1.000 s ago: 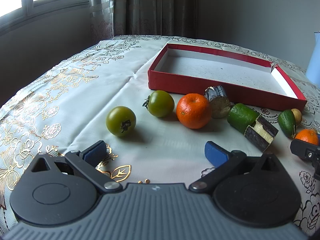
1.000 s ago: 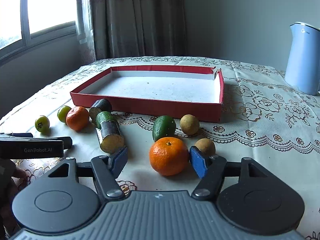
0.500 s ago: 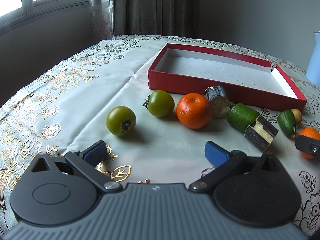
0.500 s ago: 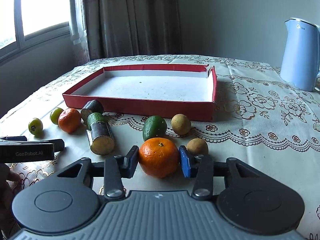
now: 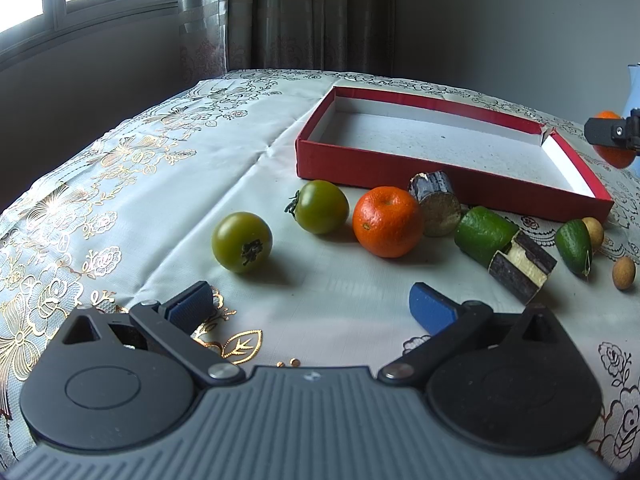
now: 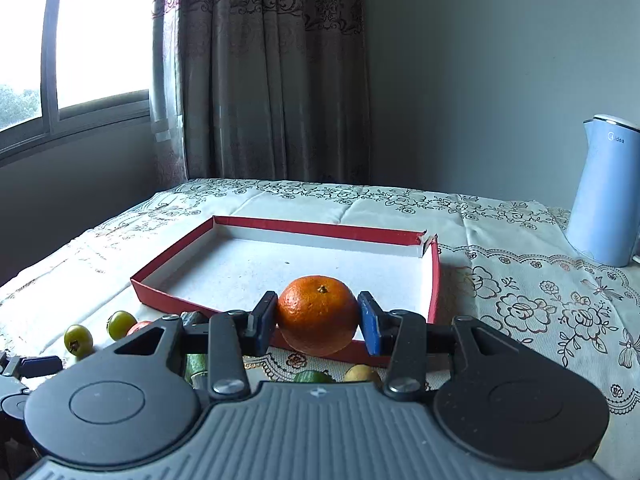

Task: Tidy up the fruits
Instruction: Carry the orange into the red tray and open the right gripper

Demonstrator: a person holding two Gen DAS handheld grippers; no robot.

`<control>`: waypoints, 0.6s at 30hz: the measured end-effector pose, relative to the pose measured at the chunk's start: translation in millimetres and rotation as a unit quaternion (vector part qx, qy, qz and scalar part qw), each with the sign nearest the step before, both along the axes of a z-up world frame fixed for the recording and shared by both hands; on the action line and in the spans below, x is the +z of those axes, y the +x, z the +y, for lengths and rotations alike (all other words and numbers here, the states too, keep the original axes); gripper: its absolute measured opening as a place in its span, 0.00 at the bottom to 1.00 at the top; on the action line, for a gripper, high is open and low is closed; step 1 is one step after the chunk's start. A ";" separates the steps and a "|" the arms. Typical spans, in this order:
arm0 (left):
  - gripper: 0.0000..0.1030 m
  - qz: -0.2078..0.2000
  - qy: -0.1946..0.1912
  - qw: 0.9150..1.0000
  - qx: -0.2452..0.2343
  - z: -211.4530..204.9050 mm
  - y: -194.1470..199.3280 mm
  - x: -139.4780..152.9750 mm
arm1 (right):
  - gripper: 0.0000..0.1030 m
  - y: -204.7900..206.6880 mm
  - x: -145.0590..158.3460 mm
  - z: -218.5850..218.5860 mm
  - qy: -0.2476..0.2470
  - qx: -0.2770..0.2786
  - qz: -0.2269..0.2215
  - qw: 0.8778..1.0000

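Observation:
My right gripper [image 6: 317, 322] is shut on an orange mandarin [image 6: 317, 314] and holds it in the air above the near wall of the red box [image 6: 164, 298]; it also shows at the far right of the left wrist view [image 5: 612, 140]. My left gripper [image 5: 310, 304] is open and empty, low over the cloth. In front of it lie two green tomatoes [image 5: 242, 242] [image 5: 321, 206], a second mandarin [image 5: 387, 222], two dark sugarcane pieces [image 5: 438, 204] [image 5: 522, 266], a green fruit [image 5: 482, 234], a small avocado [image 5: 574, 246] and two longans [image 5: 624, 273]. The red box [image 5: 360, 166] is empty.
A pale blue kettle [image 6: 606, 192] stands on the table at the right. Curtains and a window are behind the table. The table's left edge drops off near the gold-patterned cloth [image 5: 60, 216].
My right gripper closed on the mandarin, lifted it off the cloth and carried it up towards the red box. The left gripper has stayed still and open.

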State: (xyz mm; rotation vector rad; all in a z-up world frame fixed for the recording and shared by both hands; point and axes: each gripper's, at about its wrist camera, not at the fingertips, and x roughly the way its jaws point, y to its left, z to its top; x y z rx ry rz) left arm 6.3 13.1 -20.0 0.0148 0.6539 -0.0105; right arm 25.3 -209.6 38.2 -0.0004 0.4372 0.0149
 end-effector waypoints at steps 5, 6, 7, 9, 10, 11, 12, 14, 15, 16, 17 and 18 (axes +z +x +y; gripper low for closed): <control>1.00 0.000 0.000 1.000 0.000 0.0 0.0 0.0 | 0.41 44.8 -13.5 -15.8 0.003 -0.029 0.030 0.999; 1.00 0.000 0.000 1.000 0.000 0.1 0.1 0.1 | 0.41 52.1 -17.7 -18.6 0.002 -0.035 0.035 0.999; 1.00 0.000 0.000 1.000 0.000 0.2 0.0 0.1 | 0.41 58.1 -20.8 -21.2 0.005 -0.039 0.040 0.998; 1.00 0.000 0.000 1.000 0.000 0.0 0.0 0.1 | 0.41 67.9 -26.7 -25.9 0.013 -0.047 0.048 0.998; 1.00 0.000 0.000 1.000 0.000 0.3 0.0 0.1 | 0.41 71.0 -29.0 -27.2 0.013 -0.051 0.049 0.997; 1.00 0.000 0.000 1.000 0.000 0.1 0.1 -0.1 | 0.41 73.8 -31.8 -28.1 0.011 -0.053 0.052 0.997; 1.00 0.001 0.001 1.000 0.000 -0.2 0.2 -0.4 | 0.42 76.4 -33.8 -28.7 0.008 -0.054 0.055 0.997; 1.00 0.001 0.000 1.000 0.000 -0.1 0.2 -0.4 | 0.42 79.0 -37.3 -30.8 0.007 -0.059 0.055 0.997; 1.00 0.001 0.000 1.000 0.000 -0.2 0.3 -0.6 | 0.43 80.1 -38.5 -31.9 0.007 -0.058 0.057 0.997; 1.00 0.001 0.001 1.000 0.000 -0.4 0.3 -0.6 | 0.49 80.2 -39.1 -33.3 0.008 -0.059 0.058 0.997; 1.00 0.001 0.001 1.000 0.000 -1.0 0.1 -0.8 | 0.52 78.1 -38.5 -34.7 0.009 -0.063 0.055 0.996; 1.00 0.001 0.001 1.000 0.000 -0.5 0.2 -0.7 | 0.59 75.0 -37.2 -36.0 0.012 -0.065 0.050 0.997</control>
